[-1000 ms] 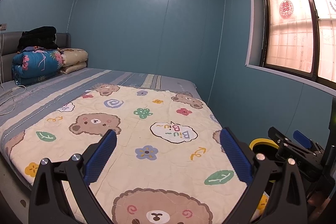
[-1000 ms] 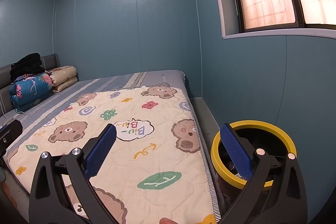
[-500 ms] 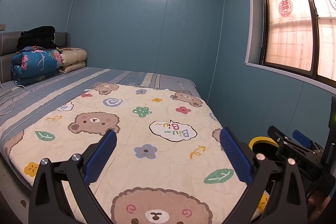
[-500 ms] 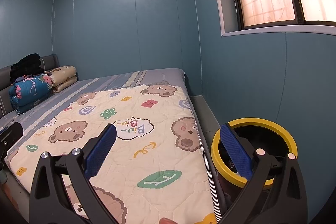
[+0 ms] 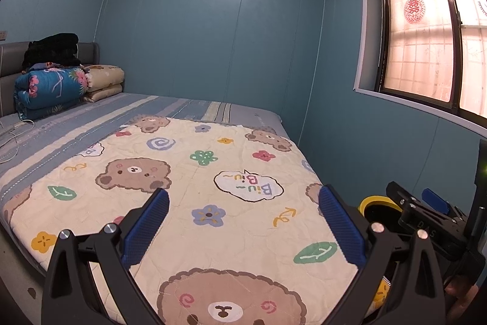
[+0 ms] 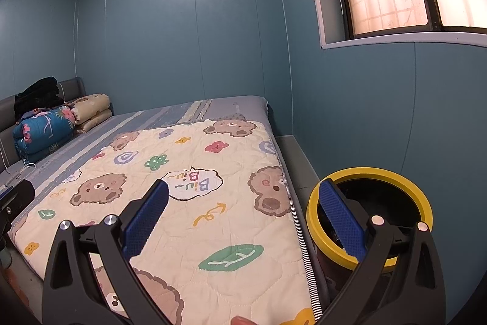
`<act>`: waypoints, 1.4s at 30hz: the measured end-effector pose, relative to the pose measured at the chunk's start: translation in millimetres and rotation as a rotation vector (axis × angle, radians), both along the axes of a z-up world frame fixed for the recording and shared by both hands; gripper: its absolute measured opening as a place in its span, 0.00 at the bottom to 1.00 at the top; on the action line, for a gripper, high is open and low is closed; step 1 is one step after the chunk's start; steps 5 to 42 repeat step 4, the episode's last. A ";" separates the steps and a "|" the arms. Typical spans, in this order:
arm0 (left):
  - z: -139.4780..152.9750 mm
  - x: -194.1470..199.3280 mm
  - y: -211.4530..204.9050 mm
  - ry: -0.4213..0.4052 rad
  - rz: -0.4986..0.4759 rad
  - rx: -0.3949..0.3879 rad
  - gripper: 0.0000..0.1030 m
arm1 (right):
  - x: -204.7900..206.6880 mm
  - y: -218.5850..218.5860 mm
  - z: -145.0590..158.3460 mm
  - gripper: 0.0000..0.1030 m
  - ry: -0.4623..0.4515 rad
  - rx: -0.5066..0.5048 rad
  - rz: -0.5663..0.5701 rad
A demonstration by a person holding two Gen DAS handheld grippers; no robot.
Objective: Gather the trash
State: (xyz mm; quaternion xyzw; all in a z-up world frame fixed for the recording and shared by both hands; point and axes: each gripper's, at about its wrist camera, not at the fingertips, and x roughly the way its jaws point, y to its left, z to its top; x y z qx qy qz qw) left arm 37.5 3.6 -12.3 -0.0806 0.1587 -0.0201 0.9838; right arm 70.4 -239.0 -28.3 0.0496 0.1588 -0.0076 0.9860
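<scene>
A yellow-rimmed trash bin (image 6: 369, 215) with a dark inside stands on the floor between the bed and the right wall; part of its rim shows in the left wrist view (image 5: 376, 201). My right gripper (image 6: 243, 212) is open and empty, held above the bed's near right corner, its right finger in front of the bin's rim. My left gripper (image 5: 243, 218) is open and empty above the foot of the bed. The right gripper's body (image 5: 426, 221) shows at the right of the left wrist view. No loose trash shows on the bed.
The bed carries a cream bear-print quilt (image 5: 194, 191) over a striped sheet (image 5: 91, 124). Folded blankets (image 5: 51, 87) and a dark garment are stacked at the headboard. A white cable (image 5: 12, 136) lies at the left. Blue walls and a window (image 5: 432, 41) close the right side.
Both views have drifted slightly; the bed and bin sit a touch lower and closer in frame. Both grippers stay open and empty.
</scene>
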 end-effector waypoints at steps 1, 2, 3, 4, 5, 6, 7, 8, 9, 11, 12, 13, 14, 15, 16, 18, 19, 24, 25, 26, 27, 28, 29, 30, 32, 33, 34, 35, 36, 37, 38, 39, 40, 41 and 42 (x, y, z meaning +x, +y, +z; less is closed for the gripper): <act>-0.1 0.3 -0.5 0.000 0.001 0.003 0.92 | -0.4 0.3 0.0 0.92 0.001 0.001 -0.001; -0.1 0.1 -0.9 -0.002 0.001 0.005 0.92 | -0.8 0.6 0.0 0.92 0.002 0.003 -0.001; -0.2 0.0 -1.5 -0.003 -0.001 0.007 0.92 | -1.0 0.8 -0.2 0.92 0.003 0.002 -0.001; -0.2 0.2 -1.7 -0.003 -0.001 0.008 0.92 | 1.0 -0.6 0.6 0.92 0.004 0.003 -0.001; -0.2 0.2 -1.7 -0.003 -0.001 0.008 0.92 | 1.0 -0.6 0.6 0.92 0.004 0.003 -0.001; -0.2 0.2 -1.7 -0.003 -0.001 0.008 0.92 | 1.0 -0.6 0.6 0.92 0.004 0.003 -0.001; -0.2 0.2 -1.7 -0.003 -0.001 0.008 0.92 | 1.0 -0.6 0.6 0.92 0.004 0.003 -0.001; -0.2 0.2 -1.7 -0.003 -0.001 0.008 0.92 | 1.0 -0.6 0.6 0.92 0.004 0.003 -0.001; -0.2 0.2 -1.7 -0.003 -0.001 0.008 0.92 | 1.0 -0.6 0.6 0.92 0.004 0.003 -0.001; -0.2 0.2 -1.7 -0.003 -0.001 0.008 0.92 | 1.0 -0.6 0.6 0.92 0.004 0.003 -0.001; -0.2 0.2 -1.7 -0.003 -0.001 0.008 0.92 | 1.0 -0.6 0.6 0.92 0.004 0.003 -0.001; -0.2 0.2 -1.7 -0.003 -0.001 0.008 0.92 | 1.0 -0.6 0.6 0.92 0.004 0.003 -0.001; -0.2 0.2 -1.7 -0.003 -0.001 0.008 0.92 | 1.0 -0.6 0.6 0.92 0.004 0.003 -0.001; -0.2 0.2 -1.7 -0.003 -0.001 0.008 0.92 | 1.0 -0.6 0.6 0.92 0.004 0.003 -0.001; -0.2 0.2 -1.7 -0.003 -0.001 0.008 0.92 | 1.0 -0.6 0.6 0.92 0.004 0.003 -0.001; -0.2 0.2 -1.7 -0.003 -0.001 0.008 0.92 | 1.0 -0.6 0.6 0.92 0.004 0.003 -0.001; -0.2 0.2 -1.7 -0.003 -0.001 0.008 0.92 | 1.0 -0.6 0.6 0.92 0.004 0.003 -0.001; -0.2 0.2 -1.7 -0.003 -0.001 0.008 0.92 | 1.0 -0.6 0.6 0.92 0.004 0.003 -0.001; -0.2 0.2 -1.7 -0.003 -0.001 0.008 0.92 | 1.0 -0.6 0.6 0.92 0.004 0.003 -0.001; -0.2 0.2 -1.7 -0.003 -0.001 0.008 0.92 | 1.0 -0.6 0.6 0.92 0.004 0.003 -0.001; -0.2 0.2 -1.7 -0.003 -0.001 0.008 0.92 | 1.0 -0.6 0.6 0.92 0.004 0.003 -0.001; -0.2 0.2 -1.7 -0.003 -0.001 0.008 0.92 | 1.0 -0.6 0.6 0.92 0.004 0.003 -0.001; -0.2 0.2 -1.7 -0.003 -0.001 0.008 0.92 | 1.0 -0.6 0.6 0.92 0.004 0.003 -0.001; -0.2 0.2 -1.7 -0.003 -0.001 0.008 0.92 | 1.0 -0.6 0.6 0.92 0.004 0.003 -0.001; -0.2 0.2 -1.7 -0.003 -0.001 0.008 0.92 | 1.0 -0.6 0.6 0.92 0.004 0.003 -0.001; -0.2 0.2 -1.7 -0.003 -0.001 0.008 0.92 | 1.0 -0.6 0.6 0.92 0.004 0.003 -0.001; -0.2 0.2 -1.7 -0.003 -0.001 0.008 0.92 | 1.0 -0.6 0.6 0.92 0.004 0.003 -0.001; -0.2 0.2 -1.7 -0.003 -0.001 0.008 0.92 | 1.0 -0.6 0.6 0.92 0.004 0.003 -0.001; -0.2 0.2 -1.7 -0.003 -0.001 0.008 0.92 | 1.0 -0.6 0.6 0.92 0.004 0.003 -0.001; -0.2 0.2 -1.7 -0.003 -0.001 0.008 0.92 | 1.0 -0.6 0.6 0.92 0.004 0.003 -0.001; -0.2 0.2 -1.7 -0.003 -0.001 0.008 0.92 | 1.0 -0.6 0.6 0.92 0.004 0.003 -0.001; -0.2 0.2 -1.7 -0.003 -0.001 0.008 0.92 | 1.0 -0.6 0.6 0.92 0.004 0.003 -0.001; -0.2 0.2 -1.7 -0.003 -0.001 0.008 0.92 | 1.0 -0.6 0.6 0.92 0.004 0.003 -0.001; -0.2 0.2 -1.7 -0.003 -0.001 0.008 0.92 | 1.0 -0.6 0.6 0.92 0.004 0.003 -0.001; -0.2 0.2 -1.7 -0.003 -0.001 0.008 0.92 | 1.0 -0.6 0.6 0.92 0.004 0.003 -0.001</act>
